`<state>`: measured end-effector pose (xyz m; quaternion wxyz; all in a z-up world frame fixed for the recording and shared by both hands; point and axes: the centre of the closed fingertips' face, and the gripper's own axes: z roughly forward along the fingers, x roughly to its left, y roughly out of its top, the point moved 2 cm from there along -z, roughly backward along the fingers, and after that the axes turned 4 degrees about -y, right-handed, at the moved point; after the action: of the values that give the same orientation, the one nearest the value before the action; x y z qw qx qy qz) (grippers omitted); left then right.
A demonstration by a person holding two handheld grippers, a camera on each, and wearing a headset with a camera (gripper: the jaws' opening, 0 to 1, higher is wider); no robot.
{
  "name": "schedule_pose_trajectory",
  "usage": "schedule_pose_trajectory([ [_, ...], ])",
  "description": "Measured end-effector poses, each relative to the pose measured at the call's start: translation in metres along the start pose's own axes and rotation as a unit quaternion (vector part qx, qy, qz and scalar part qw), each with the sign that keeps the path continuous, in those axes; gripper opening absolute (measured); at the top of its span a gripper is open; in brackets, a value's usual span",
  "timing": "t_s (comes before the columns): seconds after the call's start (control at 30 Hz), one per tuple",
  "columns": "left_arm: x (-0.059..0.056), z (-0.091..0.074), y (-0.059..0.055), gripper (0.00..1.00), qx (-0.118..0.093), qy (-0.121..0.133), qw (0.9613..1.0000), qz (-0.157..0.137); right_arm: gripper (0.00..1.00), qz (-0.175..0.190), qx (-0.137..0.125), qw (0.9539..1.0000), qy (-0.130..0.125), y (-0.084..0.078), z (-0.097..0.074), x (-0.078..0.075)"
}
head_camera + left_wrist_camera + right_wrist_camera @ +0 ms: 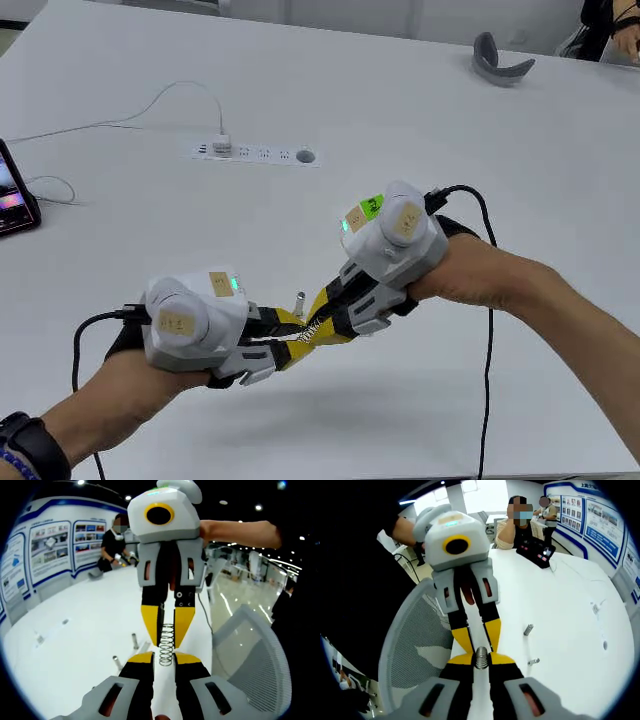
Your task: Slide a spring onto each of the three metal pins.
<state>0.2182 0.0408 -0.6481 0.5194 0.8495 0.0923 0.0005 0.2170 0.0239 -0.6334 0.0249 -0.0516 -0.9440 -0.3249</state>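
My two grippers meet tip to tip low over the white table [420, 120]. A short metal spring [166, 645] lies along the line between them. Its one end sits between the yellow tips of my left gripper [165, 660], and the rest runs between the yellow fingers of my right gripper [166, 630]. In the right gripper view I see the spring [480, 658] end-on at that gripper's own tips [480, 660]. Both pairs of jaws stand nearly together on it. One metal pin [299, 301] stands just behind the tips. Two pins [134, 640] [116, 663] stand left of the jaws.
A white power strip [255, 153] with a plugged charger and cable lies farther back. A dark tablet [15, 200] is at the left edge, a grey curved piece [497, 60] at the far right. A mesh chair [255, 655] stands beside the table. People sit across the table [520, 525].
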Motion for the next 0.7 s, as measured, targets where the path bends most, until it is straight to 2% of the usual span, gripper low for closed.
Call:
schedule_pose_trajectory([
  [0.27, 0.004, -0.008, -0.013, 0.21, 0.003, 0.019, 0.9996, -0.020, 0.12, 0.019, 0.003, 0.9997, -0.013, -0.013, -0.002, -0.002],
  [0.47, 0.008, -0.015, -0.022, 0.24, 0.006, 0.036, 0.9987, -0.035, 0.12, 0.029, 0.018, 0.9991, -0.026, -0.027, 0.000, -0.006],
  [0.7, 0.014, -0.023, -0.028, 0.28, 0.006, 0.057, 0.9972, -0.049, 0.12, 0.043, 0.029, 0.9980, -0.036, -0.041, 0.001, -0.011],
])
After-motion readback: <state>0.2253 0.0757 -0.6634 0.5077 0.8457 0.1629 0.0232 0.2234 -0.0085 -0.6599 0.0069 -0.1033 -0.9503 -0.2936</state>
